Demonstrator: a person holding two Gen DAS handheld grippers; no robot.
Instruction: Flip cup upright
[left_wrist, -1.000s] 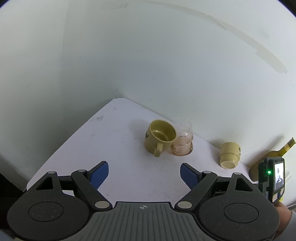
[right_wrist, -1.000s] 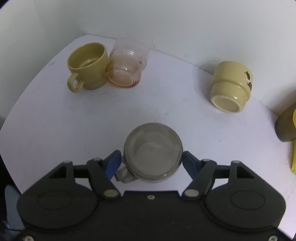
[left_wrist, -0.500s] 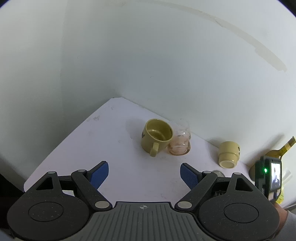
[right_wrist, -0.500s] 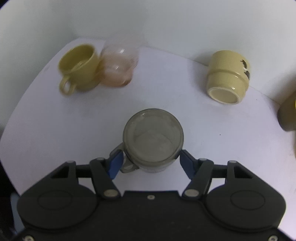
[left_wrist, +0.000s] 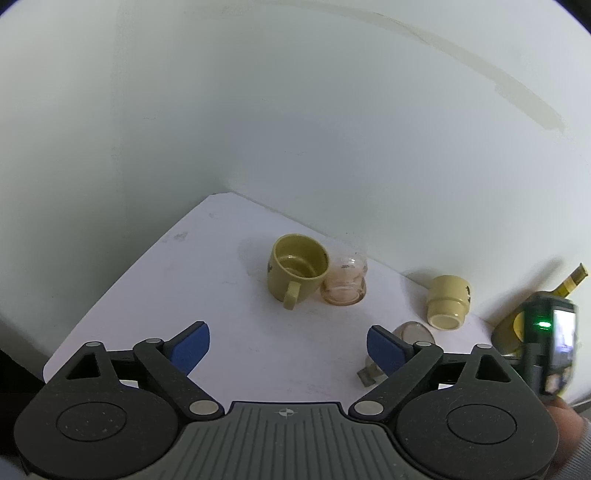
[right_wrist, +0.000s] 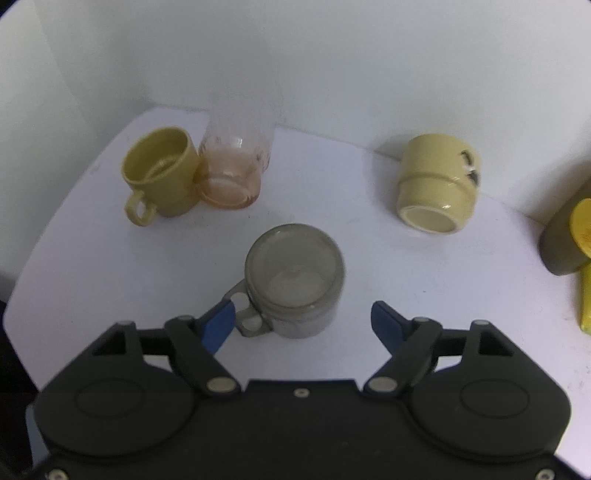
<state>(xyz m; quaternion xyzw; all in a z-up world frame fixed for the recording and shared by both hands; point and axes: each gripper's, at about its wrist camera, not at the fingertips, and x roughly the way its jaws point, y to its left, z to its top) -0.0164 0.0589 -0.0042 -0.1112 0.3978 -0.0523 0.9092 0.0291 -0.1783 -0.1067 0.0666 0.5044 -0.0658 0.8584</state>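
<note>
A grey glass mug (right_wrist: 295, 280) stands on the white table (right_wrist: 110, 266), handle to the left; whether I see its base or its opening I cannot tell. My right gripper (right_wrist: 303, 325) is open, its blue fingers either side of the mug and apart from it. The mug also shows in the left wrist view (left_wrist: 412, 334), partly hidden behind my left gripper's right finger. My left gripper (left_wrist: 288, 347) is open and empty above the table. A pale yellow cup (right_wrist: 436, 184) stands upside down at the back right; it also shows in the left wrist view (left_wrist: 448, 302).
An upright olive mug (right_wrist: 159, 173) touches a clear pinkish glass (right_wrist: 236, 166) at the back left near the wall corner. A dark bottle (right_wrist: 565, 236) and a yellow object (right_wrist: 585, 258) lie at the right edge. Walls close the back.
My right gripper has opened and let go of the grey mug, then drawn back a little. The left gripper has drawn back, so the table looks farther away.
</note>
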